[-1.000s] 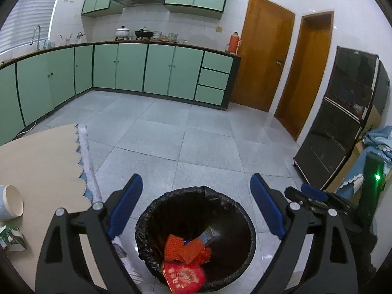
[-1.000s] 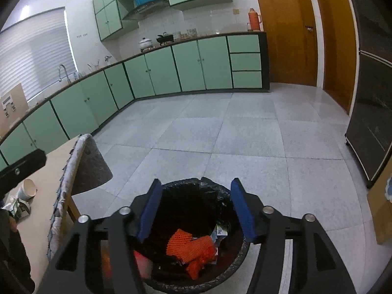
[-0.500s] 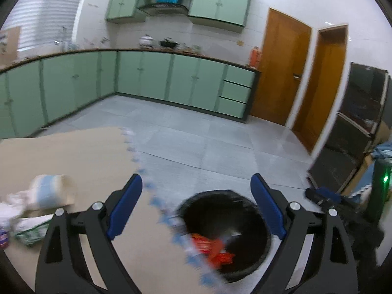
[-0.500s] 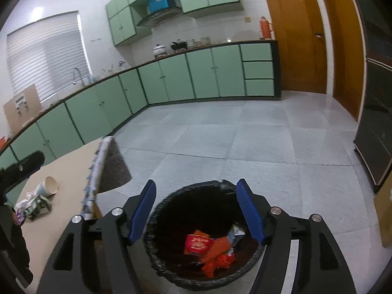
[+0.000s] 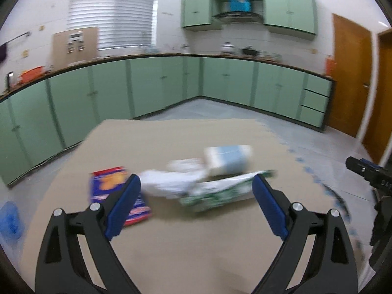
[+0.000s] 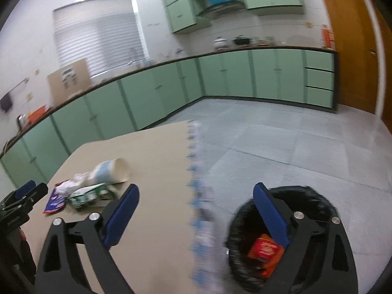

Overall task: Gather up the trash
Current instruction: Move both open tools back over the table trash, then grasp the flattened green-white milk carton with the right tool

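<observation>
Now both fingers pairs spread, empty; right gripper [image 6: 196, 203] just opened; blurred, probably wrappers [image 5: 215, 191] on table [image 5: 196, 245].

Black frames, blue fingers [image 5: 122, 205], silver screws

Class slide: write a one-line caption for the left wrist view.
Open, empty left gripper faces table litter: paper cup, crumpled tissue, green-white wrapper, red-blue packet.

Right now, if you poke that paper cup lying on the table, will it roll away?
Probably. The paper cup lies on its side on the table, so a nudge would likely roll it in a curve. It looks light and thin, so a hard squeeze might crush it.
</observation>
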Tool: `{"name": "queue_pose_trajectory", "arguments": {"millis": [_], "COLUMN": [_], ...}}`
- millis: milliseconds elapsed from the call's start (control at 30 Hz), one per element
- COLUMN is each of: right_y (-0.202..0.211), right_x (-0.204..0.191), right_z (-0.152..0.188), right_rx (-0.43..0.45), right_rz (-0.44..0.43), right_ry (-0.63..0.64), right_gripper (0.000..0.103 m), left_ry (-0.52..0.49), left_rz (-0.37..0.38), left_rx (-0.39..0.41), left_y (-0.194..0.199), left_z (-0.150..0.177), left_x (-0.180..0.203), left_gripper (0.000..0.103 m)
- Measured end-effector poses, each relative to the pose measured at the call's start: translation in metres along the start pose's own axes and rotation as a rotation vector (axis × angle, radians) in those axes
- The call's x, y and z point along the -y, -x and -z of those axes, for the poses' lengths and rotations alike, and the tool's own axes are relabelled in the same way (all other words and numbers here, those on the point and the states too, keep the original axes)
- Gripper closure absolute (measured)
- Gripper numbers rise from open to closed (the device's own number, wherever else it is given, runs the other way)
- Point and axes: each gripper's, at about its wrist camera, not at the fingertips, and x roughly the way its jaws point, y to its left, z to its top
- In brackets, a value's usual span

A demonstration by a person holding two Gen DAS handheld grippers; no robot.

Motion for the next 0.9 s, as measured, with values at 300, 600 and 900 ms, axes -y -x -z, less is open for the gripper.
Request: {"name": "queue_pose_trajectory", "arguments": {"millis": [300,600,900], "right_y": [-0.060,-0.089,-0.097], "right_x": [-0.097,-0.114,-0.118], "right_z": [0.013,0.015,0.016], "right_rx": [-0.118,-0.183,-0.234], "right_rz": [-0.106,-0.109,-0.180], "right_ry": [0.149,0.163,0.196], "right_gripper": [0.007,0.007,0.007], "left_ry": [0.090,0.137,0.137], "left_rz": [-0.106,-0.098,-0.079], "left_rx": [-0.069,-0.109,-0.117], "left_y": [-0.010,-0.020,-0.024], "left_z": [0.010,0.019,0.019], "left_x": [-0.082,-0.100,-0.100], "left_gripper": [0.013,0.013,0.013]}}
